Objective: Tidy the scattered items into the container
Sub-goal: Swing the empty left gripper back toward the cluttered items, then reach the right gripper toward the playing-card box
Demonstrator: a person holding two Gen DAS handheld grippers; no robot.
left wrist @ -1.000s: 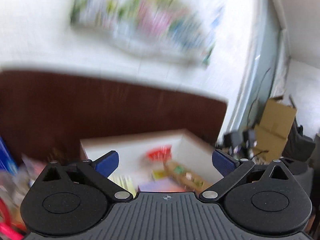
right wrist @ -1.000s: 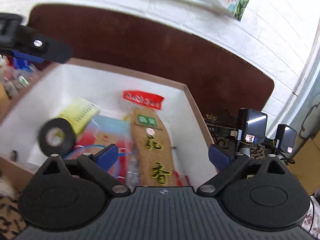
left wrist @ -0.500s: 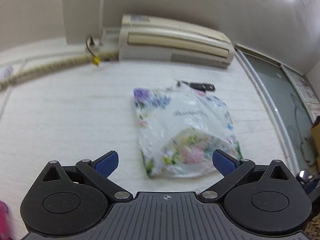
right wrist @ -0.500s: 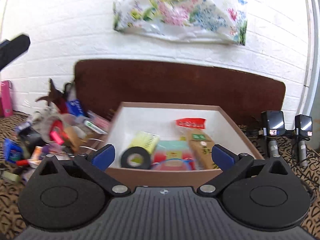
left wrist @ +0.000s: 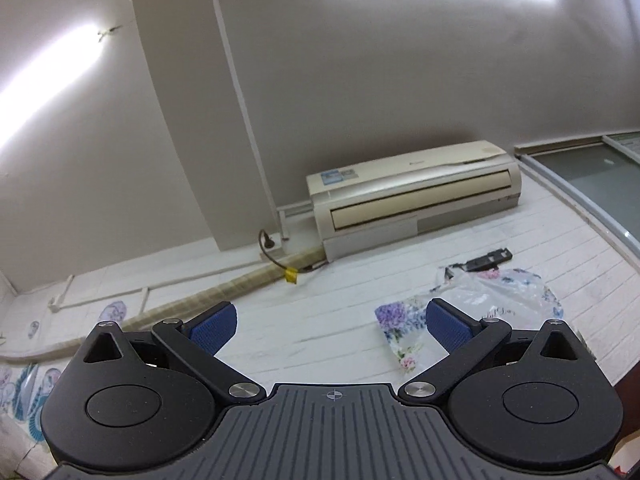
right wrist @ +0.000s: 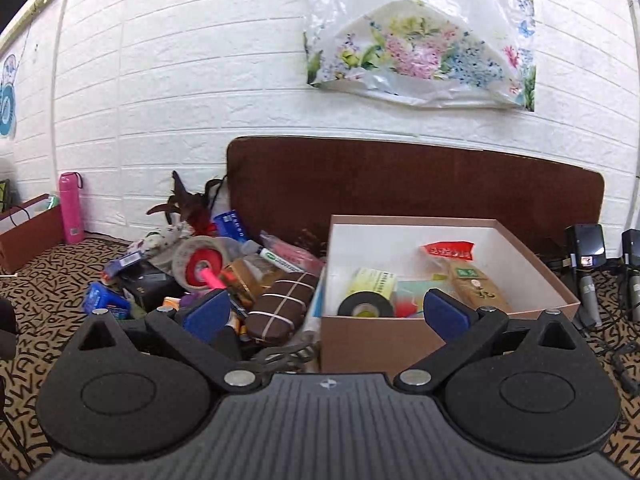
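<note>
In the right wrist view a brown cardboard box (right wrist: 532, 272) with white inside holds a black tape roll (right wrist: 364, 307), a yellow packet, a red packet and a tan snack bag. A heap of scattered items (right wrist: 208, 276) lies left of the box, with a brown striped pouch (right wrist: 280, 308) and a red-cored tape roll (right wrist: 202, 266). My right gripper (right wrist: 326, 314) is open and empty, pulled back in front of box and heap. My left gripper (left wrist: 328, 326) is open and empty, tilted up at wall and ceiling; the box and items are out of its view.
A floral plastic bag (right wrist: 420, 32) hangs on the white brick wall above a dark brown board (right wrist: 400, 180). A pink bottle (right wrist: 71, 208) and a brown bag stand far left. Black devices (right wrist: 586, 244) with cables sit right of the box. An air conditioner (left wrist: 412, 196) is high on the wall.
My right gripper has backed out from over the box to a wider view of box and heap. My left gripper has swung upward from the box to the wall and ceiling.
</note>
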